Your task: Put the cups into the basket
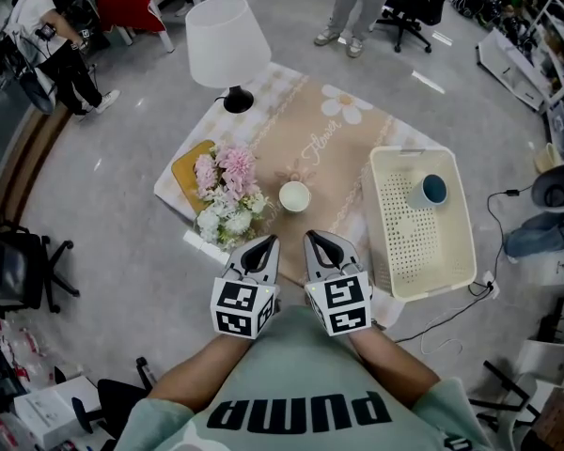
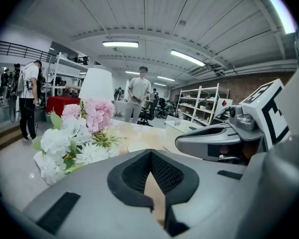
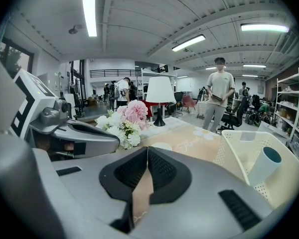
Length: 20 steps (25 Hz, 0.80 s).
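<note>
Observed left gripper (image 1: 263, 244) and right gripper (image 1: 318, 239) side by side at the near edge of the table (image 1: 352, 148), each with jaws clenched tip to tip and grasping nothing. Located white cup (image 1: 294, 196) upright on the beige cloth, just ahead of both grippers, beside the flower bouquet (image 1: 224, 195) and outside the basket (image 1: 392, 269). Located second cup (image 1: 430, 191), blue inside, resting on a slant within the basket toward its far end; noted white lamp (image 1: 227, 43) at the table's far side.
</note>
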Motion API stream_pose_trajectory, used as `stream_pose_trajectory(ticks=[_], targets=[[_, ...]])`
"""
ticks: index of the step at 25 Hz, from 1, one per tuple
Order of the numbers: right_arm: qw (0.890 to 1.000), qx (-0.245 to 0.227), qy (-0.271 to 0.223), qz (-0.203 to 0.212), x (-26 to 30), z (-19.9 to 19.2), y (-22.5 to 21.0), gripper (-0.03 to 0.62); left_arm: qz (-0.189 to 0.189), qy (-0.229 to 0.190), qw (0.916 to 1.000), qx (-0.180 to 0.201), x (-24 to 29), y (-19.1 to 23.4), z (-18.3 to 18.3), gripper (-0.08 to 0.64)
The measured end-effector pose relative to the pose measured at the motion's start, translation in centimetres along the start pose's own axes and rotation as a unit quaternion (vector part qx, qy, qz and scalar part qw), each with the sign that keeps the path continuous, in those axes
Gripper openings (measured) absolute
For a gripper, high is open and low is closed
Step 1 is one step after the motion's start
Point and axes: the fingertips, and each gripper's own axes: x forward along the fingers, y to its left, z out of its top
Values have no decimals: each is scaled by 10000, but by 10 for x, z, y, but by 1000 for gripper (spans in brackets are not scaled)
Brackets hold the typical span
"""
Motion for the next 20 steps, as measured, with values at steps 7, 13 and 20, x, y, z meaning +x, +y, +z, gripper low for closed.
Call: stream_pose_trajectory(ticks=[7, 13, 20], targets=[[10000, -2, 23, 91, 6, 2, 0, 20, 9, 39, 10000, -30, 4, 1, 1, 2], [9998, -50, 114, 185, 20, 1, -2, 182, 32, 142, 9999, -85, 10, 4, -5, 2], [9994, -111, 267, 181, 42, -2, -13, 276, 98, 309, 9994, -157, 20, 11, -12, 2]])
